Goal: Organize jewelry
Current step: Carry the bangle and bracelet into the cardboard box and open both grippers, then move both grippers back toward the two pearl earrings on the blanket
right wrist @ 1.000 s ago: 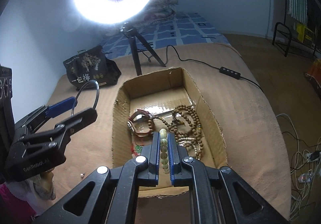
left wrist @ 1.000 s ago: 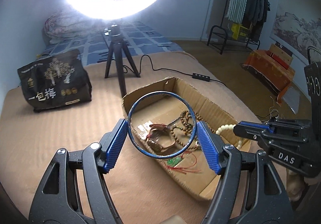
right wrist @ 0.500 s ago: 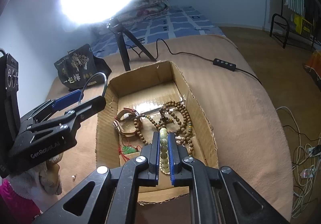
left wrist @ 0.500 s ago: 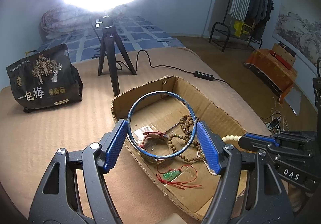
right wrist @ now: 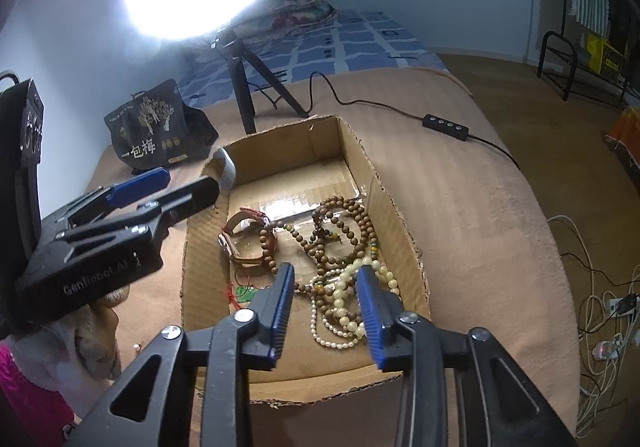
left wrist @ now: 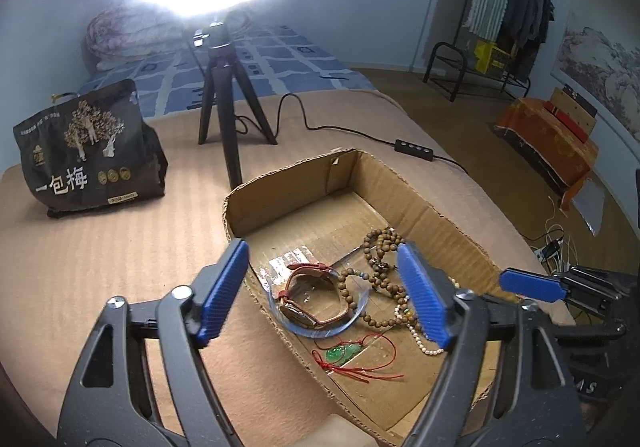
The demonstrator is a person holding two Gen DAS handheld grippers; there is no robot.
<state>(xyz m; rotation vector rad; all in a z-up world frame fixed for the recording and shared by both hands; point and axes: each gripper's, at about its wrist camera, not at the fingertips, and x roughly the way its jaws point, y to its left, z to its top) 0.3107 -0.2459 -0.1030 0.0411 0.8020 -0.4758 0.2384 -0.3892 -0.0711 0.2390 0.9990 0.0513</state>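
left gripper [left wrist: 324, 295] wide, empty | right gripper [right wrist: 326, 311] wide, empty | bangle [left wrist: 320, 321] and beads [right wrist: 348, 299] lie in box [right wrist: 400, 231] | lift both straight up, clear of strands

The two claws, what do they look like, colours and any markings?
Both the left claw and the right claw have black, triangular-cutout plastic arms with silver screws and ribbed blue finger pads. The left one's body reads "GenRobot.AI" in white.
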